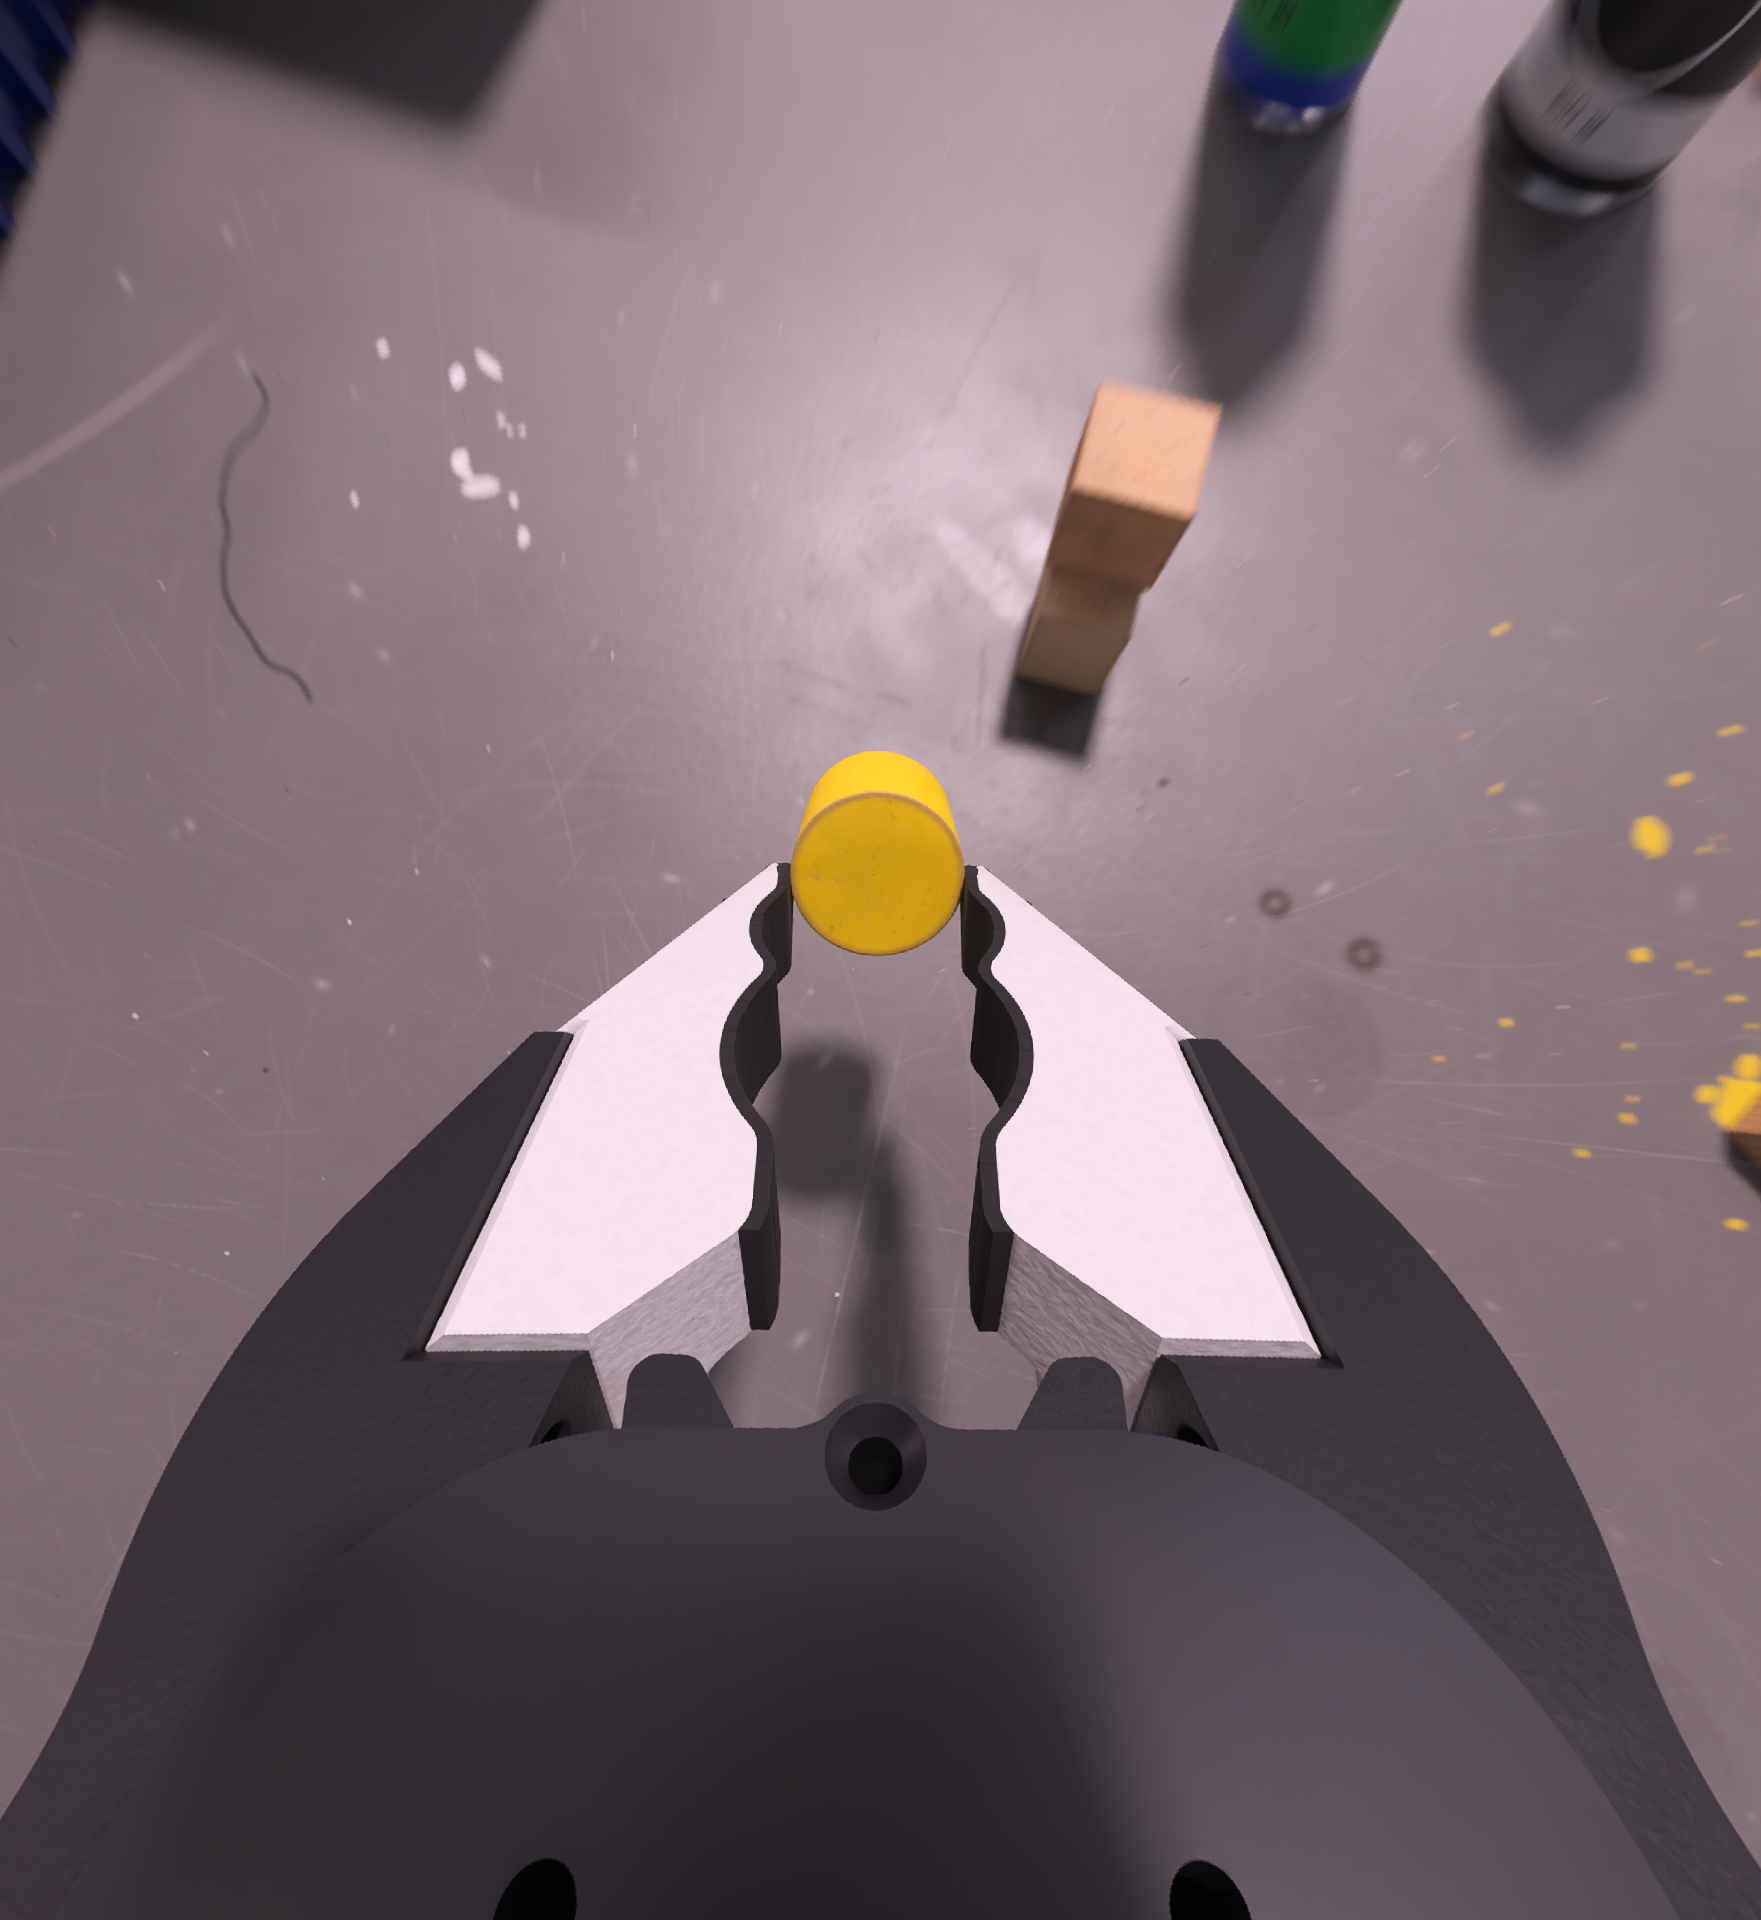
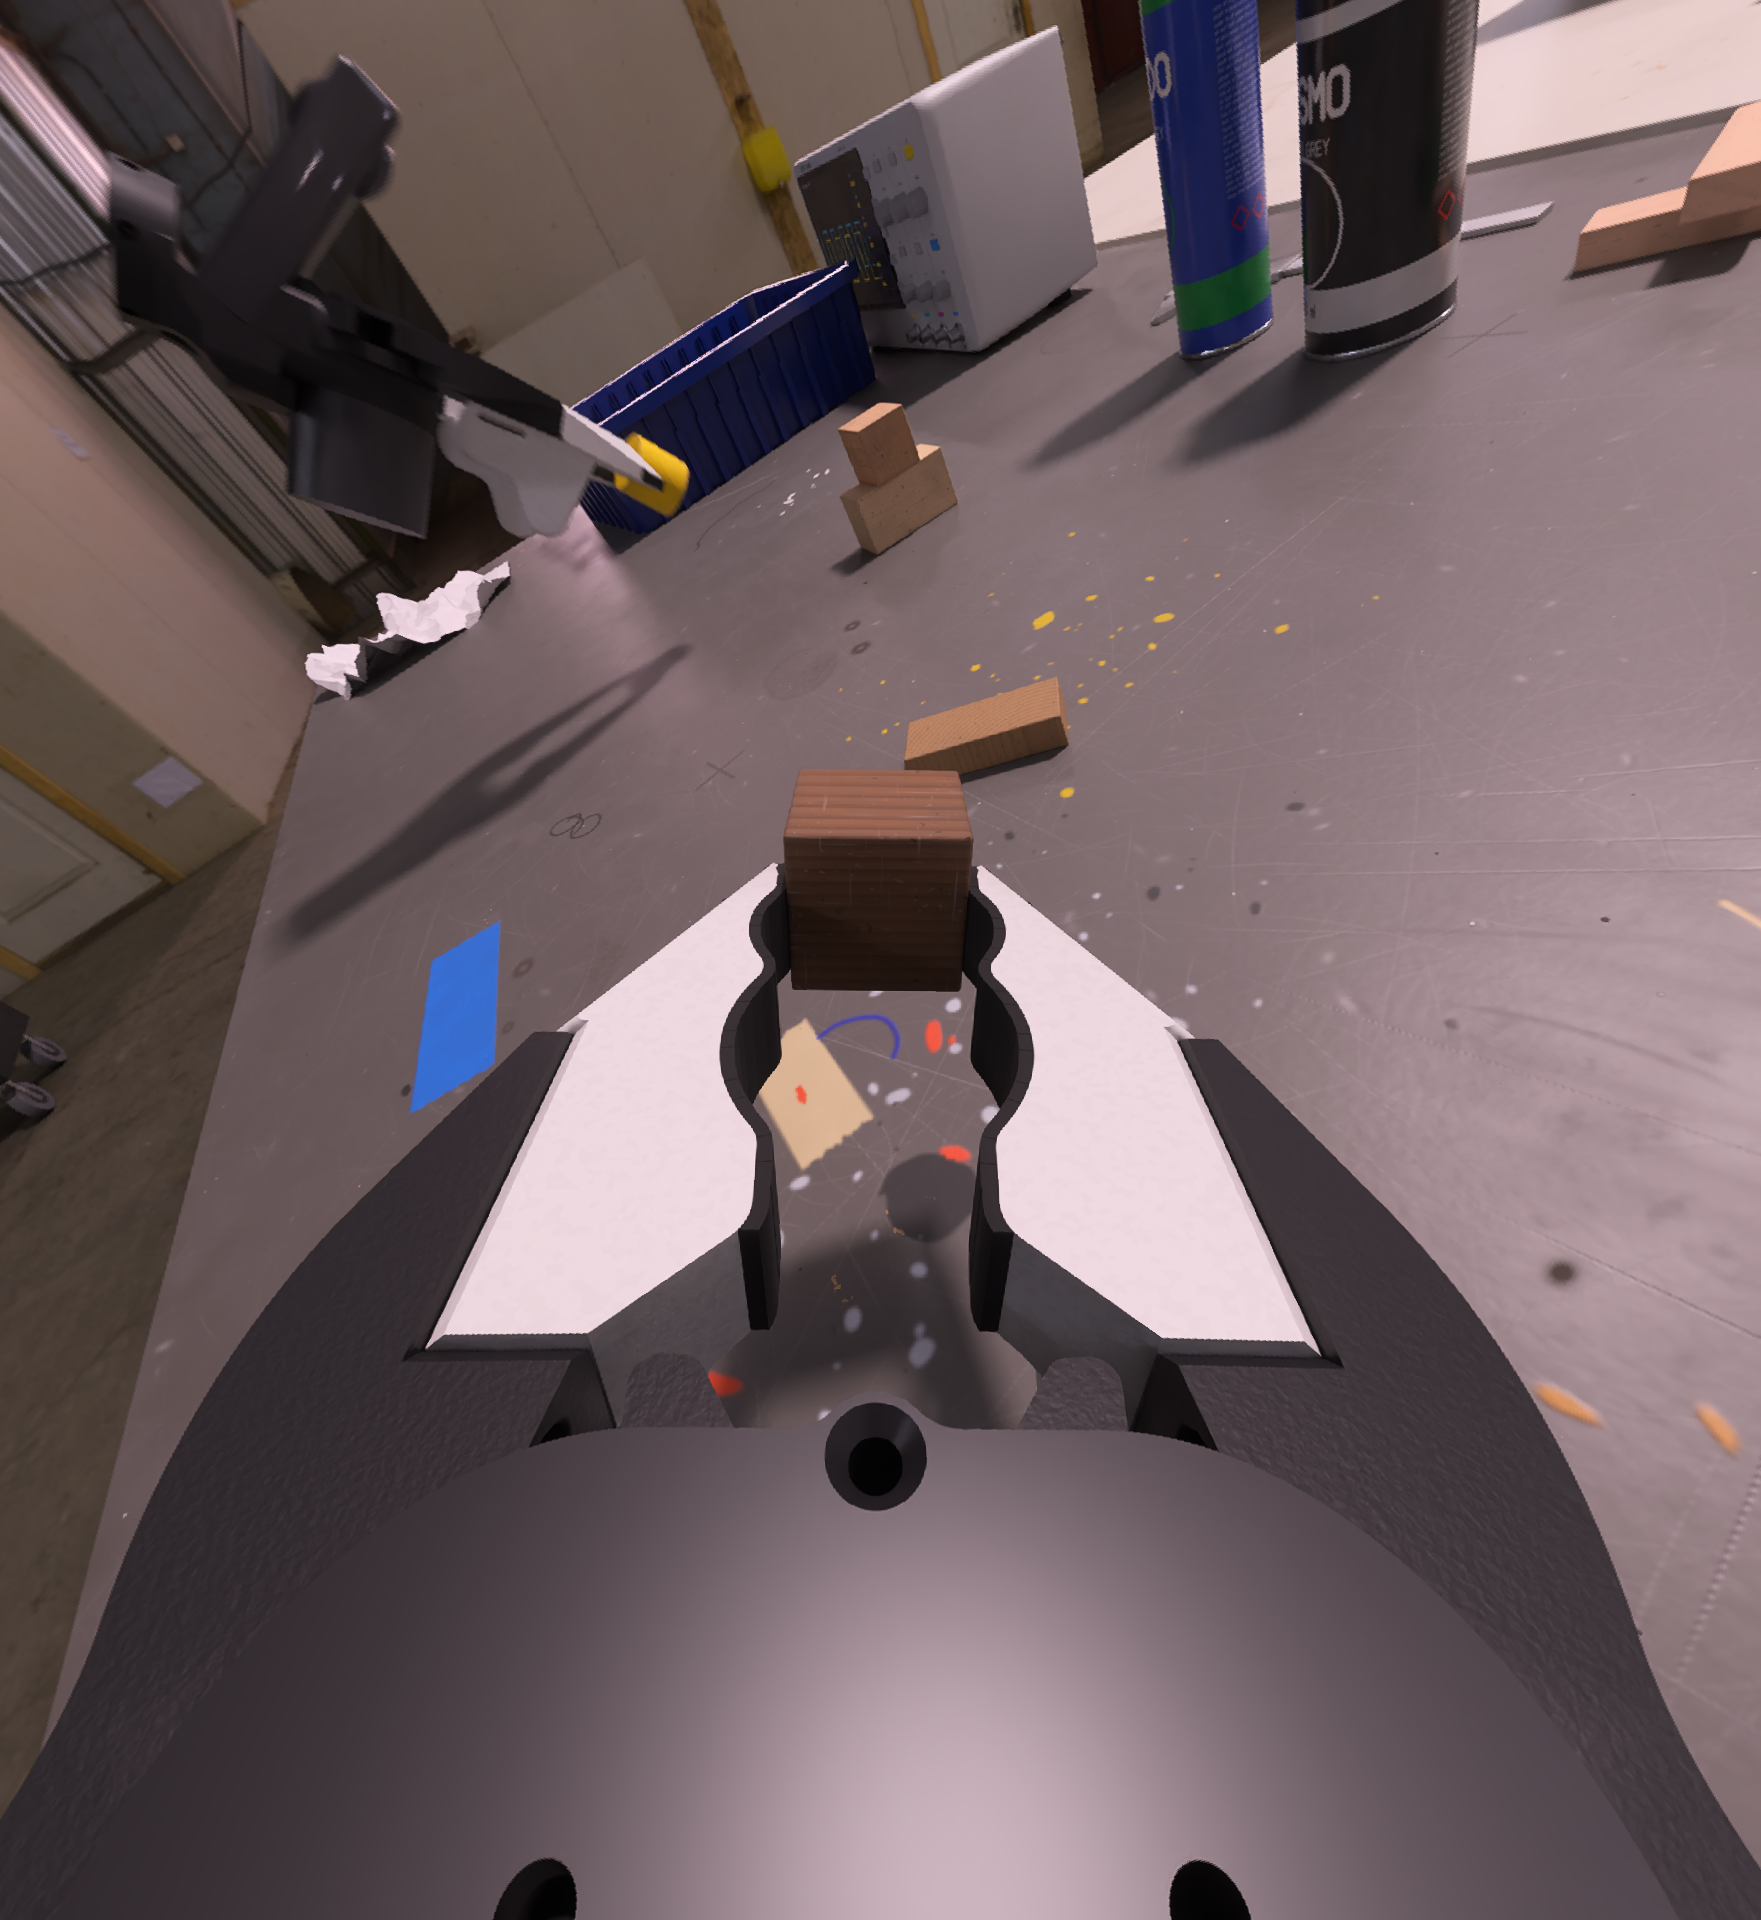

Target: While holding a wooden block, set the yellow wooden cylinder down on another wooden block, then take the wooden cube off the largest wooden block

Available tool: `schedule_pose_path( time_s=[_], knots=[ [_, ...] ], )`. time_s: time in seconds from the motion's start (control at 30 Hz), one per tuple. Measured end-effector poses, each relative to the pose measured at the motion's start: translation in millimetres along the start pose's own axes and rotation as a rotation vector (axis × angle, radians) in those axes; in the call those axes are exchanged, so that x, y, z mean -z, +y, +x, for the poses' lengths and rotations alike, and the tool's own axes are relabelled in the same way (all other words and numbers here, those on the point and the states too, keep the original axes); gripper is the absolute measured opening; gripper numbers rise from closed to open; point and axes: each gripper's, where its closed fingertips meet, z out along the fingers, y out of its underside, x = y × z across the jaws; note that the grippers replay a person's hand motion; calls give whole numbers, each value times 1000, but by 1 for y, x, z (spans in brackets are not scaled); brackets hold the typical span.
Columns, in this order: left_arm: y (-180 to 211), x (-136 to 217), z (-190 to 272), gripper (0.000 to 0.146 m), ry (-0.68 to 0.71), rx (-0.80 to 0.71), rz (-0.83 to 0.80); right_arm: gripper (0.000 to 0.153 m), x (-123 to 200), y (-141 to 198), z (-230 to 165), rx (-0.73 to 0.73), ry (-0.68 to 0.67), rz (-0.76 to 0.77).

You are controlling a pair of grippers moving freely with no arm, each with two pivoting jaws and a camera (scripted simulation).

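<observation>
Cylinder [image 1: 877,871], yellow, sits clamped at the tips of my left gripper [image 1: 877,906], held above the tabletop [image 1: 543,727]. Ahead and right of it stands a pale cube [image 1: 1146,468] stacked on a block [image 1: 1075,634]. My right gripper [image 2: 877,925] is closed on a dark brown block [image 2: 877,883]; just beyond lies a flat plank [image 2: 985,724].
</observation>
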Motion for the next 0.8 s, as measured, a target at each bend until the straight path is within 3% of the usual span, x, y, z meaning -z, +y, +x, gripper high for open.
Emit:
schedule_pose_path(
  time_s=[0.17, 0.33, 0.43, 0.57, 0.67, 0.8],
  knots=[
    [-42, 64, 43, 32, 160, -83, 172, 32, -1, 0, 0, 6, 4, -1],
    [-52, 111, 136, 32, 301, -376, 188, 32, -1, 0, 0, 7, 5, -1],
    [-22, 95, 190, 32, 317, -506, 21, 32, 0, 0, 0, 12, 7, 0],
    [33, 49, 243, 32, 294, -664, -225, 32, 1, -1, 0, 11, 5, 2],
    [65, 18, 261, 32, 294, -733, -419, 32, 1, 0, -1, 13, 3, 0],
    [80, -9, 268, 32, 269, -760, -552, 32, 1, -1, -3, 19, 0, 0]
  ],
)
